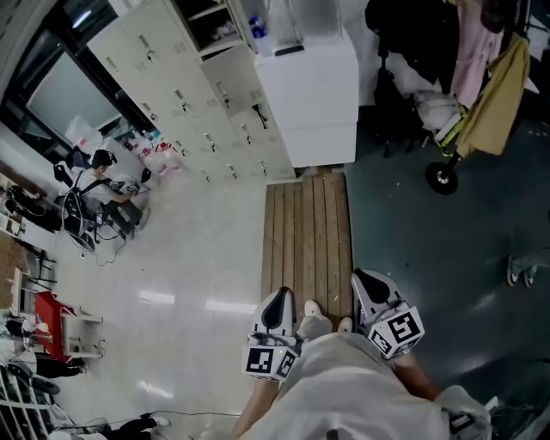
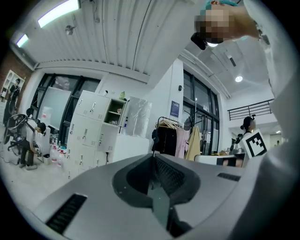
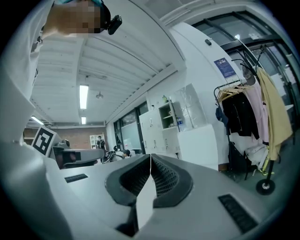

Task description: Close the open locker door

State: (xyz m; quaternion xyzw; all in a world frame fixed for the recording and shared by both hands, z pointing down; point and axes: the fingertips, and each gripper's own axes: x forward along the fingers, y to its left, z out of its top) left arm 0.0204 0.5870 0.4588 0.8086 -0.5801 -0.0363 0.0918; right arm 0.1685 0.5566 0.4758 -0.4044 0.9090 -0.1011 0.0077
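Lockers stand well ahead of the person: the locker bank (image 1: 193,107) runs along the wall, and the open locker compartment (image 1: 209,24) sits in its top row, just beside a white cabinet (image 1: 311,90). Shelves and a few small items show inside it, but the door leaf itself is too small to make out in any view. Left tongs (image 1: 279,298) and right tongs (image 1: 367,279) are held low and close to the body, pointing level over the wooden slat platform (image 1: 307,232). This looks like a carry pose rather than a reach, since nothing is within range yet. Left gripper view shows the left tongs (image 2: 153,161) pressed together with nothing between them. Right gripper view shows the right tongs (image 3: 150,164) closed too, only a thin slit between the pads, also empty. Both views aim toward the open compartment (image 2: 114,111) (image 3: 168,116), so the person appears lined up with it. A clothes rack (image 1: 481,60) stands to the right, well apart from the lockers. Task looks unstarted; the likely next step is walking forward along the platform. Closed tongs probably suit a push on the door, since no grasp is needed.
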